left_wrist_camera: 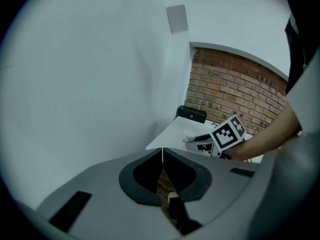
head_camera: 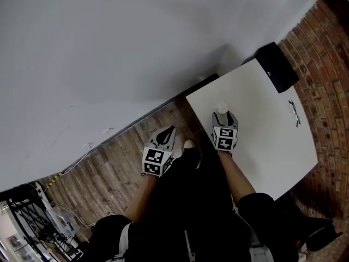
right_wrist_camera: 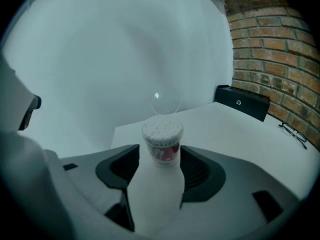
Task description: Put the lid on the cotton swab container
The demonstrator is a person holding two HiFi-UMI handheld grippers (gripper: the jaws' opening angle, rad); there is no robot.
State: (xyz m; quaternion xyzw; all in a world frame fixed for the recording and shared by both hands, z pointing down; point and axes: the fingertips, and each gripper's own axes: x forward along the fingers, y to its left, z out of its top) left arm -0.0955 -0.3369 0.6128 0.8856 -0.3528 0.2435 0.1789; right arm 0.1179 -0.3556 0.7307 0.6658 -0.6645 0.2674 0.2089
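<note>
**A:** So, where's the container?

**B:** The container point(right_wrist_camera: 162, 136) stands upright on the white table point(head_camera: 272, 146), towards the far end. It has no cap on, and the swab heads show at the top.

**A:** And the right gripper?

**B:** The right gripper point(head_camera: 223, 115) is low over the table with its jaws apart. The container sits between the tips, and I see neither pad pressing on it.

**A:** The left one?

**B:** The left gripper point(left_wrist_camera: 162, 156) has its jaws together with nothing between them. It's off the table, over the wood floor point(head_camera: 109, 162).

**A:** Any lid?

**B:** In the right gripper view a faint clear round shape point(right_wrist_camera: 165, 102) shows just behind the container. It may be the lid, but I can't tell.

**A:** Anything else on the table?

**B:** A black box point(head_camera: 277, 67) is at the far corner, and glasses point(head_camera: 295, 113) lie near the right edge, well apart from the container.
</note>
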